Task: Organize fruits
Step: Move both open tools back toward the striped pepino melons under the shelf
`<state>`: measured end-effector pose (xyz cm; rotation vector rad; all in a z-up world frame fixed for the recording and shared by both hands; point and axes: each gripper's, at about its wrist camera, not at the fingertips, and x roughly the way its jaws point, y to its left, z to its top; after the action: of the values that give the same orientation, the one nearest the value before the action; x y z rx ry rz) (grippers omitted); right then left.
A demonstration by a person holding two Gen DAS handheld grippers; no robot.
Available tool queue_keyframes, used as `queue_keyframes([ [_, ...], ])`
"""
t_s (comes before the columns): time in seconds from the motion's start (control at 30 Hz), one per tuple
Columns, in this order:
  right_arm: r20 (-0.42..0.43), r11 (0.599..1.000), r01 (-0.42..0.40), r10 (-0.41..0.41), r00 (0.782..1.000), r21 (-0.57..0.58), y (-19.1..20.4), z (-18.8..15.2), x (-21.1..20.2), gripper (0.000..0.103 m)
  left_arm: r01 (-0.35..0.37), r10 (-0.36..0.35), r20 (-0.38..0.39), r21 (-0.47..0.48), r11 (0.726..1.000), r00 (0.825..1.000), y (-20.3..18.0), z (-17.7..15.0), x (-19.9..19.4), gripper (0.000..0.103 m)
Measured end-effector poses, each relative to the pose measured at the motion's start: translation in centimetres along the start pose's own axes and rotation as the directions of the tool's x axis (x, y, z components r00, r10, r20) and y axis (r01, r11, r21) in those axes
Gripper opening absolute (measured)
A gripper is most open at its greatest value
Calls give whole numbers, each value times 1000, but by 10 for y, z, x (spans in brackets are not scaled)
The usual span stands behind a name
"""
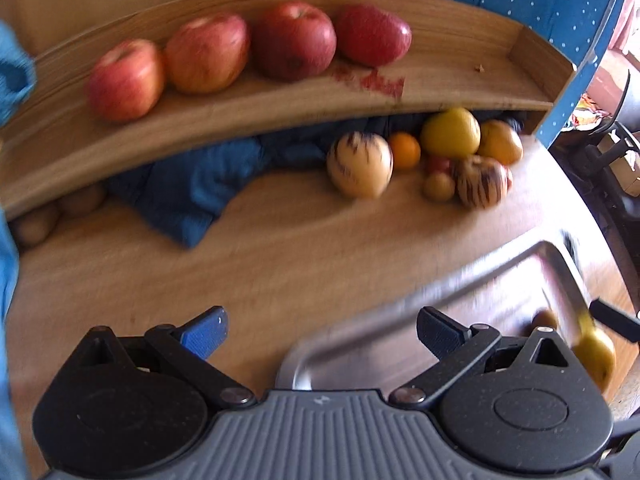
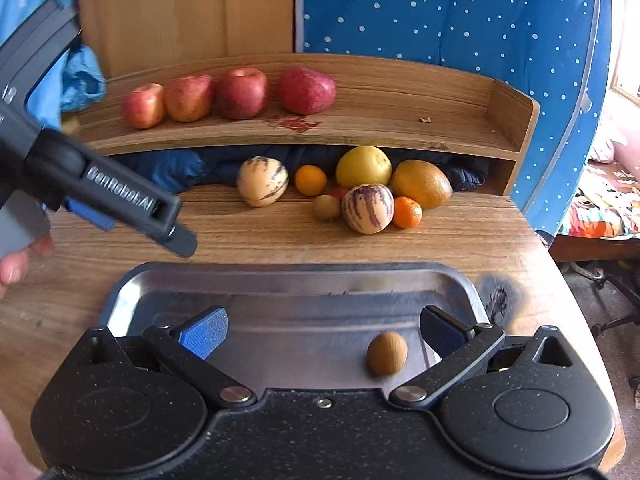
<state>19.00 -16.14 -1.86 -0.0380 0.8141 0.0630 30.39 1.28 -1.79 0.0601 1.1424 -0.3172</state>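
While both hand-held grippers, left (image 1: 322, 330) and right (image 2: 324, 330), gape empty above the metal tray (image 2: 280, 280), what looks like a kiwi (image 2: 387, 353) lies inside it.

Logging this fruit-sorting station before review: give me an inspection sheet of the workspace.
Surface: wooden table, dark scorch mark beside the tray.
Job's things: four red apples on the shelf; mixed fruit pile on the table; one kiwi in the metal tray.
Clutter: blue cloth under the shelf; red stain on it.
Grippers: left tool open, empty; right tool open, over the tray.
Cables: nothing seen.
Surroundings: blue dotted fabric.
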Motion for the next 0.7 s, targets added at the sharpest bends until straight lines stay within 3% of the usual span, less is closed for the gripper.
queue_keyframes([
  [0.37,-40,996,79,-78,996,28,-21,49,57,102,80,-81,32,25,996,996,-8,60,47,102],
  [0.7,-78,940,56,-31,996,338,-66,67,81,98,146,-148,29,64,987,989,-13,71,70,101],
])
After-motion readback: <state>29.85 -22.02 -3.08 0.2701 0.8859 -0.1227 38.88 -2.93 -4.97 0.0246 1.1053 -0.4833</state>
